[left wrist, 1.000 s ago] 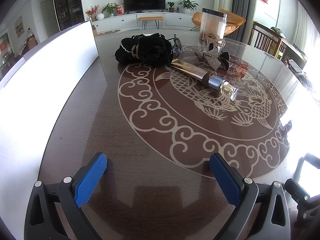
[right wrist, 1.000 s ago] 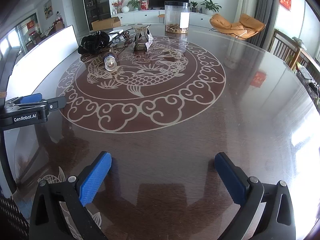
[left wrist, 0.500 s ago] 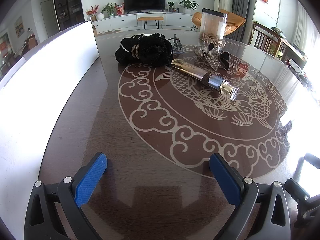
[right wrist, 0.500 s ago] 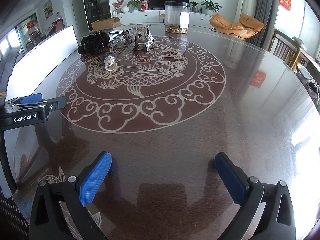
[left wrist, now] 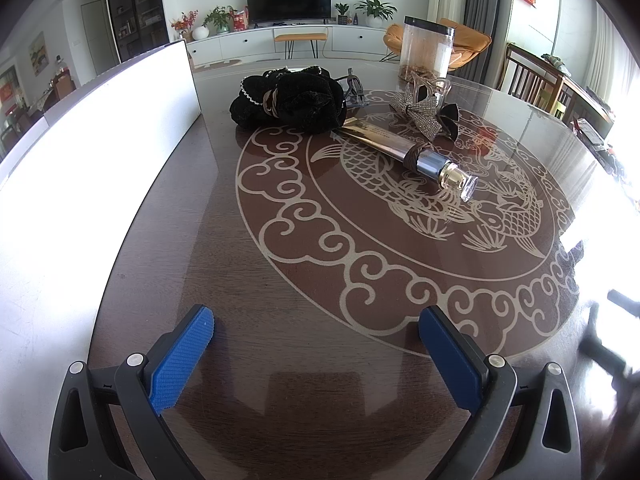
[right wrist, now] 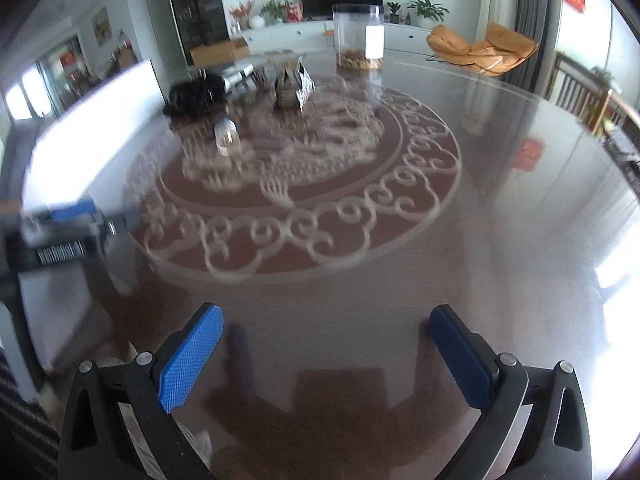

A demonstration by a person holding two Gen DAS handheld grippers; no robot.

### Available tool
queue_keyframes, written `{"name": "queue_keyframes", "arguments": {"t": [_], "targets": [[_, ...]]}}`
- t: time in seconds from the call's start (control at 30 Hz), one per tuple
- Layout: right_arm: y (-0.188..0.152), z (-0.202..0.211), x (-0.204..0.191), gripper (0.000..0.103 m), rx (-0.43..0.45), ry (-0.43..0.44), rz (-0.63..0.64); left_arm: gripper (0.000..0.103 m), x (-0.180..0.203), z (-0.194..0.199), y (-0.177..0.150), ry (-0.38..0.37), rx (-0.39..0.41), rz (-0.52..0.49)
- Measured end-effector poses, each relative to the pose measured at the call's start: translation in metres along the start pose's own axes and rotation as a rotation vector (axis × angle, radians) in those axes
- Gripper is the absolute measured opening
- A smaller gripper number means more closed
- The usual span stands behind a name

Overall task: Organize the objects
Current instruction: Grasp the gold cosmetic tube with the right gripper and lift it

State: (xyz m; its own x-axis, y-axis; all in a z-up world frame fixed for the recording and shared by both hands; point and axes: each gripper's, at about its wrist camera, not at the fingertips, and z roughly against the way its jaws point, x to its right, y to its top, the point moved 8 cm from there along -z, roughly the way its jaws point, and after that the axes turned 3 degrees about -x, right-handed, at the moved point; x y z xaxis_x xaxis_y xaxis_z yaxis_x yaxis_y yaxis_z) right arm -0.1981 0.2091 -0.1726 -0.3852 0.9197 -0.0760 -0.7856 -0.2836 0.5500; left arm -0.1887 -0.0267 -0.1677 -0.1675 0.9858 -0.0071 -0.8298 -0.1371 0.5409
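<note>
A gold cosmetic tube with a clear cap [left wrist: 404, 152] lies on the table's fish pattern; it shows blurred in the right wrist view [right wrist: 226, 138]. Behind it lie a black fabric bundle [left wrist: 290, 100] and a rhinestone bow [left wrist: 424, 114]. A clear cylinder container [left wrist: 426, 52] stands at the far side, also in the right wrist view [right wrist: 359, 36]. My left gripper [left wrist: 316, 356] is open and empty, low over the near table edge. My right gripper [right wrist: 326, 356] is open and empty, well short of the objects. The left gripper shows at the left of the right wrist view [right wrist: 72, 228].
A big white board [left wrist: 80, 152] runs along the table's left side. The round dark table [right wrist: 500, 208] has a glossy top. Wooden chairs [left wrist: 536, 80] stand at the right. A small dark clip [left wrist: 354, 86] lies behind the bundle.
The right gripper has started moving: its view is now blurred and the scene has shifted. The left gripper and the objects have not moved.
</note>
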Motion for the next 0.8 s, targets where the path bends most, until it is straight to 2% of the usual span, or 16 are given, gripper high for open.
{"name": "queue_keyframes", "arguments": {"t": [0.1,0.17,0.23,0.33,0.4,0.53,0.6,0.63,0.67,0.73,0.8], "targets": [[0.041,-0.007,0.0,0.103,0.013,0.024,0.002,0.103,0.0,0.0,0.0,0.0,0.0,0.0],[0.082,-0.012,-0.01,0.103,0.046,0.092,0.012,0.103,0.0,0.0,0.0,0.0,0.0,0.0],[0.124,-0.025,-0.025,0.103,0.058,0.12,0.044,0.103,0.0,0.0,0.0,0.0,0.0,0.0],[0.162,-0.05,-0.056,0.103,0.017,0.139,0.126,0.103,0.0,0.0,0.0,0.0,0.0,0.0],[0.17,-0.067,-0.077,0.103,-0.024,0.143,0.191,0.103,0.0,-0.001,0.0,0.0,0.0,0.0],[0.161,-0.112,-0.102,0.103,-0.154,0.06,0.331,0.103,0.0,-0.001,0.0,0.0,0.0,0.0],[0.155,-0.124,-0.107,0.102,-0.176,0.031,0.37,0.103,0.0,-0.001,0.0,0.0,0.0,0.0],[0.156,-0.123,-0.108,0.102,-0.157,0.057,0.359,0.103,0.0,-0.001,0.0,0.0,0.0,0.0],[0.154,-0.123,-0.107,0.099,-0.158,0.073,0.348,0.103,0.0,-0.002,0.001,0.0,0.0,0.0],[0.154,-0.121,-0.104,0.082,-0.137,0.09,0.324,0.103,0.0,-0.001,0.001,0.0,-0.001,0.0],[0.155,-0.114,-0.101,0.043,-0.105,0.097,0.323,0.103,0.0,-0.001,0.001,0.0,0.0,0.0]]}}
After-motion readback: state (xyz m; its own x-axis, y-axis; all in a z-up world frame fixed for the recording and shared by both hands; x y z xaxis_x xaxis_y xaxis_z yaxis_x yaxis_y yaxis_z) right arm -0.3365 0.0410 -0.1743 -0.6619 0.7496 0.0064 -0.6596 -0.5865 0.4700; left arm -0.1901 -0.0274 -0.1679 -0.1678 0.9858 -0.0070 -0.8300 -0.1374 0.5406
